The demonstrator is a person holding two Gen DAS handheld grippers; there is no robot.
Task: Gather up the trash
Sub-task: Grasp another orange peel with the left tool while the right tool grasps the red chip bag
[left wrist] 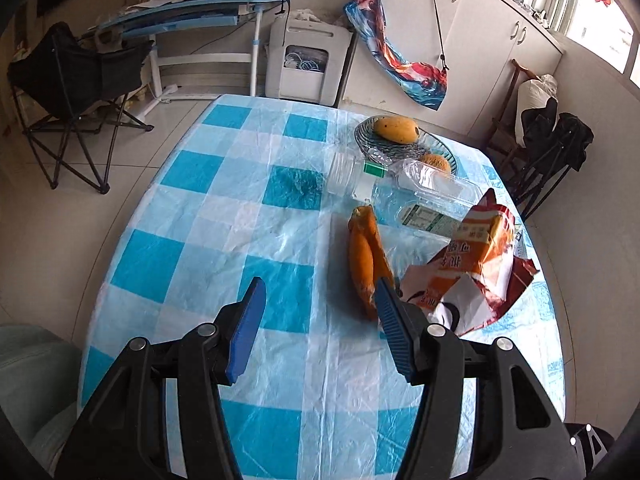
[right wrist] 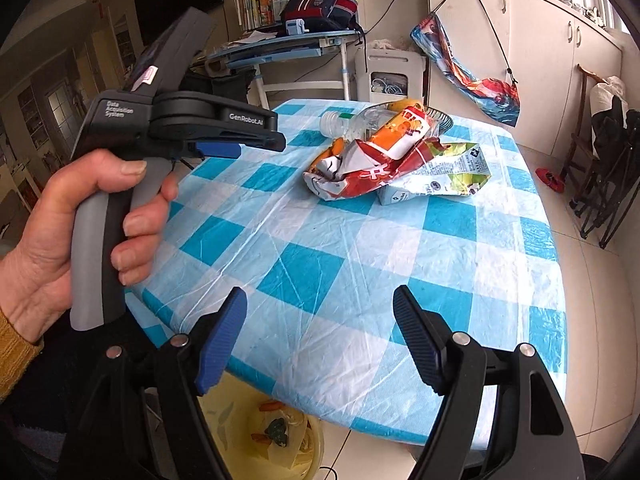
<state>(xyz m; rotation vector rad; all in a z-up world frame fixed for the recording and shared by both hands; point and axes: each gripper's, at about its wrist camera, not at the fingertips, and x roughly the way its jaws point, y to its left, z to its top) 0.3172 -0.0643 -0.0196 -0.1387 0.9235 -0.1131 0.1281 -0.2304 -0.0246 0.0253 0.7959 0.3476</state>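
In the left wrist view my left gripper is open above the checked tablecloth, nothing between its blue pads. Its right pad stands just beside an orange fruit peel. A torn orange-red snack wrapper, a flattened carton, a clear plastic box and a clear bottle lie further right and beyond. My right gripper is open and empty over the table's near edge. A hand holds the left gripper at left there. The wrapper, carton and bottle lie beyond.
A glass dish holding a yellow mango stands at the table's far side. A yellow bin with scraps inside stands on the floor under the table's near edge. Folding chairs, a desk and cabinets surround the round table.
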